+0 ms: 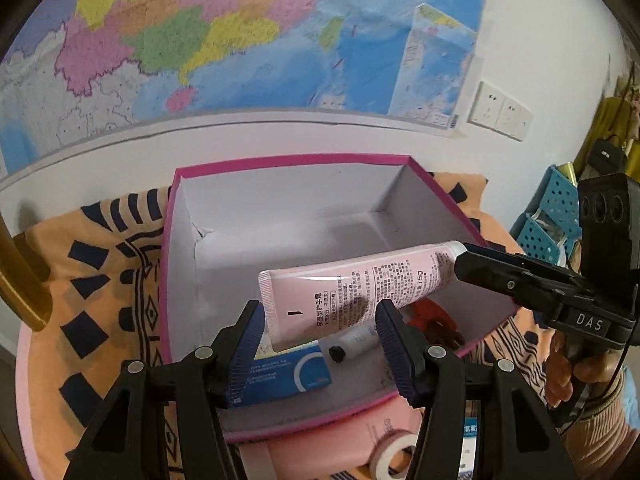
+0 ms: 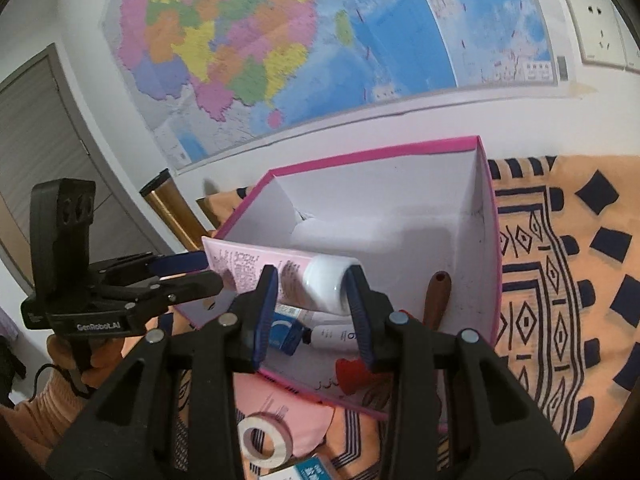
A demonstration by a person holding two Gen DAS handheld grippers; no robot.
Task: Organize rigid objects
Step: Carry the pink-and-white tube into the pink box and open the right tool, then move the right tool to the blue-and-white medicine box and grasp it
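Observation:
A pink hand-cream tube with a white cap hangs level over the open pink box, held at both ends. My left gripper is shut on the tube's flat crimped end. My right gripper is shut on the white cap end of the tube. In the left wrist view the right gripper comes in from the right. In the right wrist view the left gripper comes in from the left. The box has white inner walls and stands against the wall.
In the box lie a blue carton, a small white tube with a black cap, a red-orange item and a brown handle. A tape roll lies on the orange patterned cloth in front. Blue baskets stand right.

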